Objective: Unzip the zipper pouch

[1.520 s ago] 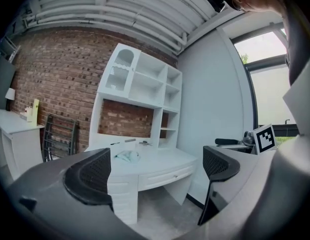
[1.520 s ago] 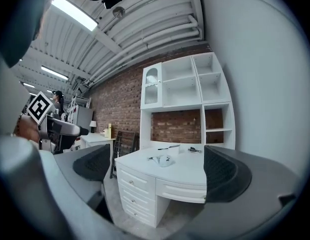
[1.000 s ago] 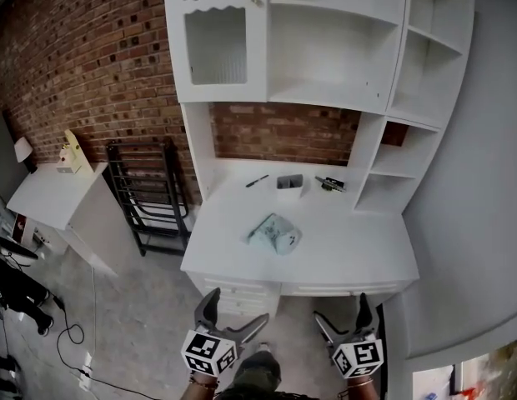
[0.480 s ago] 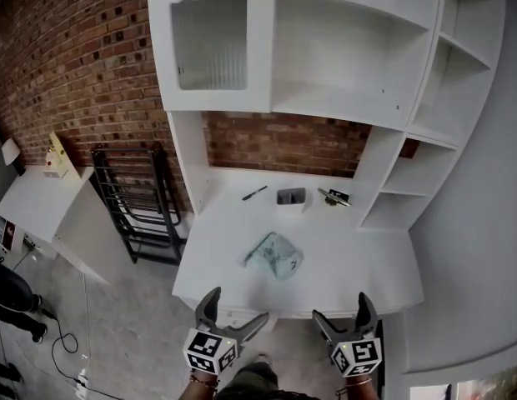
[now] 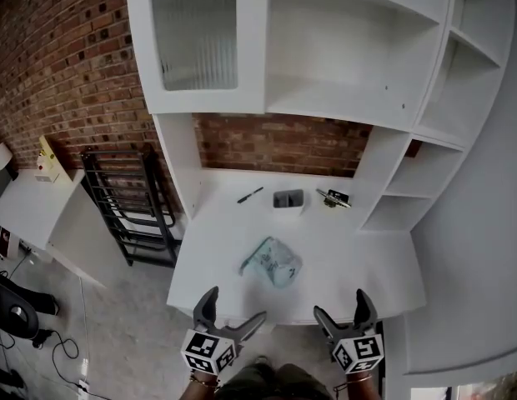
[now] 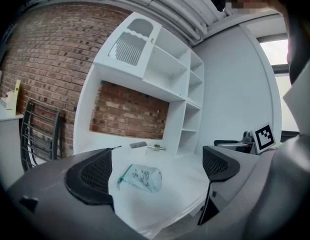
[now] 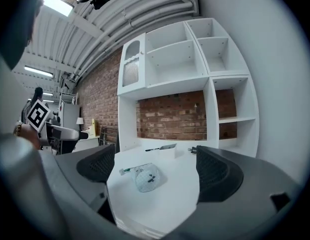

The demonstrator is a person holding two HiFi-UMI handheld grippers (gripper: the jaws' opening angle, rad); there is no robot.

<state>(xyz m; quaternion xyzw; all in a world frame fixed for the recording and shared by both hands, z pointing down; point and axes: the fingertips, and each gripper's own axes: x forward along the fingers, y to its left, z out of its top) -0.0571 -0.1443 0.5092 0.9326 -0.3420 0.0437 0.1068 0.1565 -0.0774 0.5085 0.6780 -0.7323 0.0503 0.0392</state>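
The zipper pouch (image 5: 271, 262), pale teal and translucent with small dark print, lies flat and zipped near the middle of the white desk (image 5: 358, 261). Both grippers hang before the desk's front edge, short of the pouch and not touching it. My left gripper (image 5: 233, 308) is open and empty; in its own view the pouch (image 6: 140, 177) shows far ahead between the jaws. My right gripper (image 5: 342, 307) stands wide with its jaws closing a little and nothing between them; the pouch (image 7: 143, 175) lies ahead of it on the desk.
At the back of the desk lie a black pen (image 5: 250, 194), a small white box (image 5: 288, 199) and a small dark item (image 5: 333, 197). A white hutch with shelves (image 5: 350, 65) rises above. A black metal rack (image 5: 129, 211) and a side table (image 5: 33, 207) stand at the left.
The view has come closer to the desk, and both grippers now sit nearer its front edge. The pouch has not moved on the desk.
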